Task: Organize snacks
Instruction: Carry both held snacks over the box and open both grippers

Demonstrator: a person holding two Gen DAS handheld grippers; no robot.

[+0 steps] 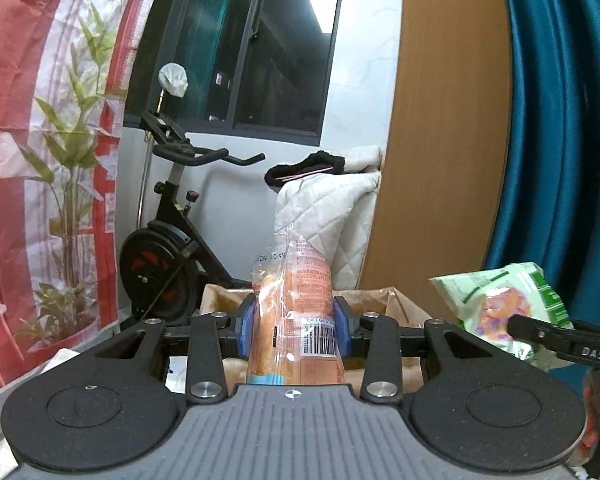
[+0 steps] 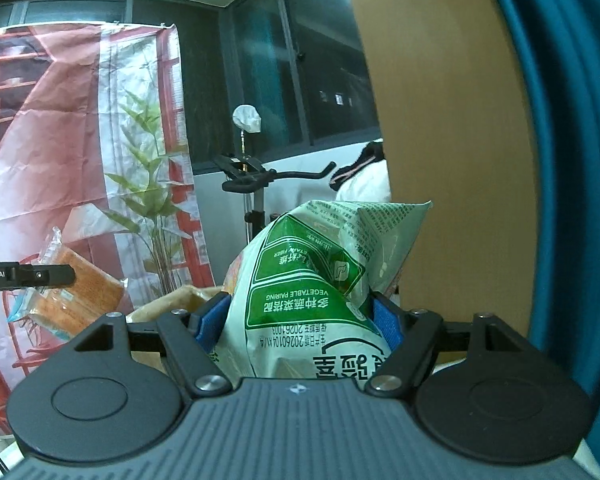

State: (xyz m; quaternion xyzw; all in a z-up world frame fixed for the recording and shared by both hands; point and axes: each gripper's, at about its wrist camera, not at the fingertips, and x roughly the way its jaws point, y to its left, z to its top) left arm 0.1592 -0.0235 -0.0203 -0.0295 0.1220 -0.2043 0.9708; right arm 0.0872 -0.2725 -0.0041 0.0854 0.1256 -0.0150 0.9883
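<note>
My left gripper (image 1: 294,322) is shut on an orange bread packet (image 1: 296,300) in clear wrap, held upright above a cardboard box (image 1: 404,304). My right gripper (image 2: 296,320) is shut on a green and white snack bag (image 2: 312,280), also held up in the air. In the left wrist view the green bag (image 1: 504,304) shows at the right with the right gripper's finger on it. In the right wrist view the bread packet (image 2: 80,292) shows at the left, held by the left gripper's finger (image 2: 40,275). The box rim (image 2: 168,304) shows below the bags.
An exercise bike (image 1: 168,240) stands behind the box by a window. A red printed backdrop (image 1: 40,140) hangs at the left. A wooden panel (image 1: 440,120) and a teal curtain (image 1: 560,120) stand at the right. White quilted cloth (image 1: 328,208) lies behind the box.
</note>
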